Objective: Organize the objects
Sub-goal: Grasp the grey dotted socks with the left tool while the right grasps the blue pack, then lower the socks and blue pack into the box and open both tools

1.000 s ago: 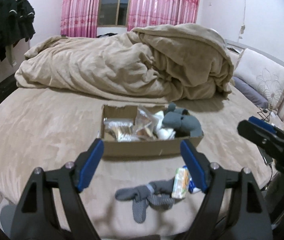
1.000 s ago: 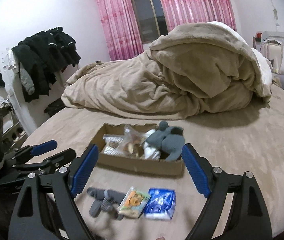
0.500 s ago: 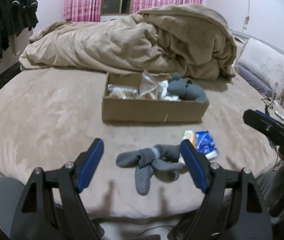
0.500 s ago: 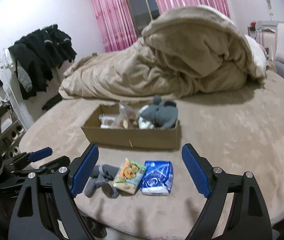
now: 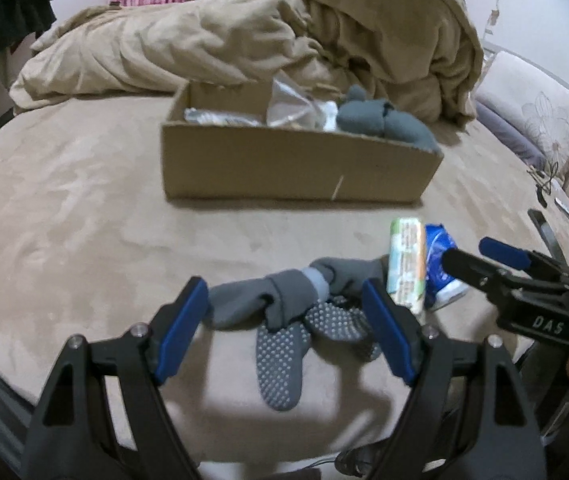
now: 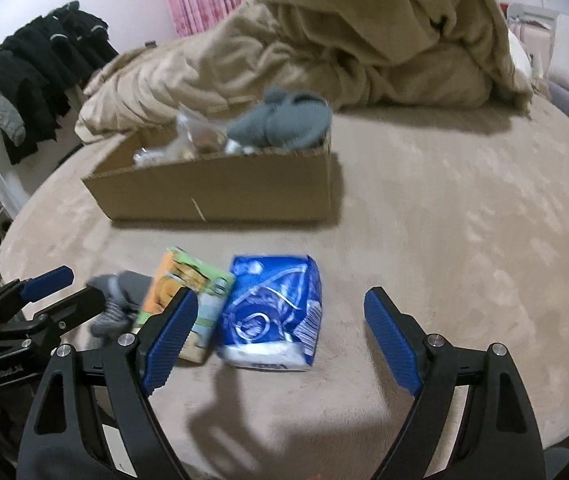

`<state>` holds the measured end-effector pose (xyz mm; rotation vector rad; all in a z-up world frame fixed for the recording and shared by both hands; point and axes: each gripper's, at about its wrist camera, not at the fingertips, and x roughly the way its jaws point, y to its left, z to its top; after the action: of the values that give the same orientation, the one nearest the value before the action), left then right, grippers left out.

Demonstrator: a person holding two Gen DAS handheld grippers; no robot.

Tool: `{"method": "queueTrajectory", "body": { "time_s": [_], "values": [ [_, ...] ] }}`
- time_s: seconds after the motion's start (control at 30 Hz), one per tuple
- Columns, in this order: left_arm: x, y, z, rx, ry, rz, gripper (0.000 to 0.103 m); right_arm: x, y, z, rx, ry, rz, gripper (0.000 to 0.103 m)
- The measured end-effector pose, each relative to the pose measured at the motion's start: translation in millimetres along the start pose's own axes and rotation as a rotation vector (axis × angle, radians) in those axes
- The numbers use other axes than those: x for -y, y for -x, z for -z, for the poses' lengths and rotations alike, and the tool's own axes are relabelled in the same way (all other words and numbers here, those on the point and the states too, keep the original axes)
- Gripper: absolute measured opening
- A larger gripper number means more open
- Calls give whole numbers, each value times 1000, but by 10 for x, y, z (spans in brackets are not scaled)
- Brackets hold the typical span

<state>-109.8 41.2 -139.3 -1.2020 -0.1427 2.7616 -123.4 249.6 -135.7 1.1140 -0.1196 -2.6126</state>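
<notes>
Grey socks (image 5: 284, 320) lie in a heap at the bed's (image 5: 64, 220) near edge, right between your left gripper's (image 5: 284, 328) wide-open fingers; just right of them, touching side by side, sit the green-orange packet (image 6: 188, 300) and the blue pack (image 6: 272, 312), the blue one between your right gripper's (image 6: 280, 340) equally wide jaws. The cardboard box (image 5: 296, 168), holding plastic bags and grey socks, stands farther in with bare bedspread between it and the loose items, and open room to its right. Crumpled beige duvet (image 5: 264, 32) crowds the box's far side.
</notes>
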Motion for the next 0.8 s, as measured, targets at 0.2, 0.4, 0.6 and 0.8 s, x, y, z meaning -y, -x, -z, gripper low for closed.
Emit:
{"method": "queueTrajectory", "body": {
  "time_s": [0.2, 0.4, 0.6, 0.8],
  "values": [
    [53, -290, 31, -51, -39, -13, 80, -53, -217, 84, -43, 33, 27, 88],
    [155, -328, 40, -16, -93, -13, 62, -130, -273, 123, -14, 98, 115, 62],
    [102, -204, 15, 11, -72, -11, 40, -10, -168, 76, 11, 52, 96, 52],
    [63, -16, -19, 50, -59, 1, 32, -53, 5, 5, 55, 46, 70, 51]
  ]
}}
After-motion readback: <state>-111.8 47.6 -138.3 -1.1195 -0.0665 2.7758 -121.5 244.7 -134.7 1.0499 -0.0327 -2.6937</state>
